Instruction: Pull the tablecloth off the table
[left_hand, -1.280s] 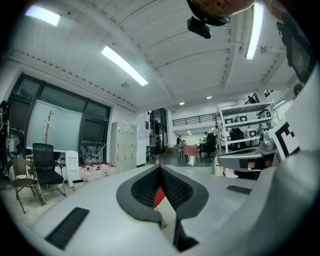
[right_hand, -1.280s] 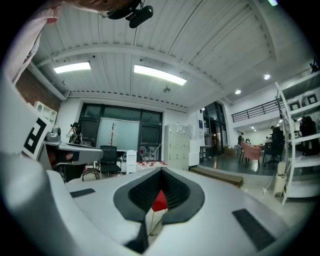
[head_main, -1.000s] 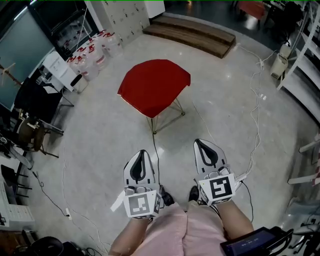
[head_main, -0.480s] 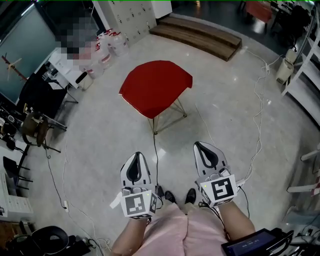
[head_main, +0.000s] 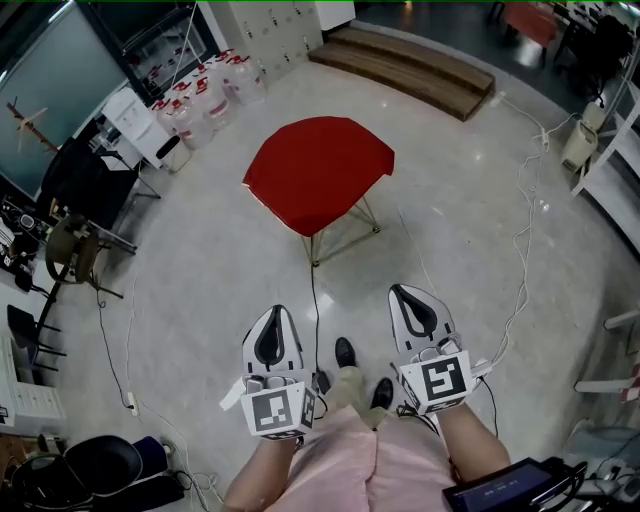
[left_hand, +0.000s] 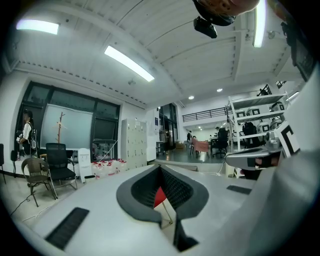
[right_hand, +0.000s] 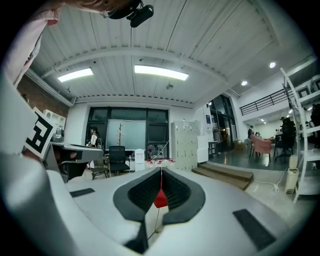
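Observation:
A red tablecloth (head_main: 318, 172) covers a small table with thin gold wire legs (head_main: 342, 233), standing on the grey floor well ahead of me. Both grippers are held level in front of my body, far short of the table. My left gripper (head_main: 277, 311) is shut and holds nothing. My right gripper (head_main: 404, 292) is shut and empty too. In the left gripper view the cloth (left_hand: 159, 197) shows as a small red patch past the closed left gripper (left_hand: 160, 168). The right gripper view shows the cloth (right_hand: 160, 199) the same way beyond the right gripper (right_hand: 161, 170).
Water jugs (head_main: 205, 95) and a white cabinet (head_main: 265, 30) stand at the back left, and a wooden step (head_main: 405, 65) behind the table. Chairs (head_main: 80, 195) are at the left, white shelving (head_main: 610, 160) at the right. Cables (head_main: 518, 270) trail across the floor. My shoe (head_main: 345, 352) is forward.
One shoe has stepped forward between the grippers and the table looks slightly nearer. Both grippers stay shut and side by side.

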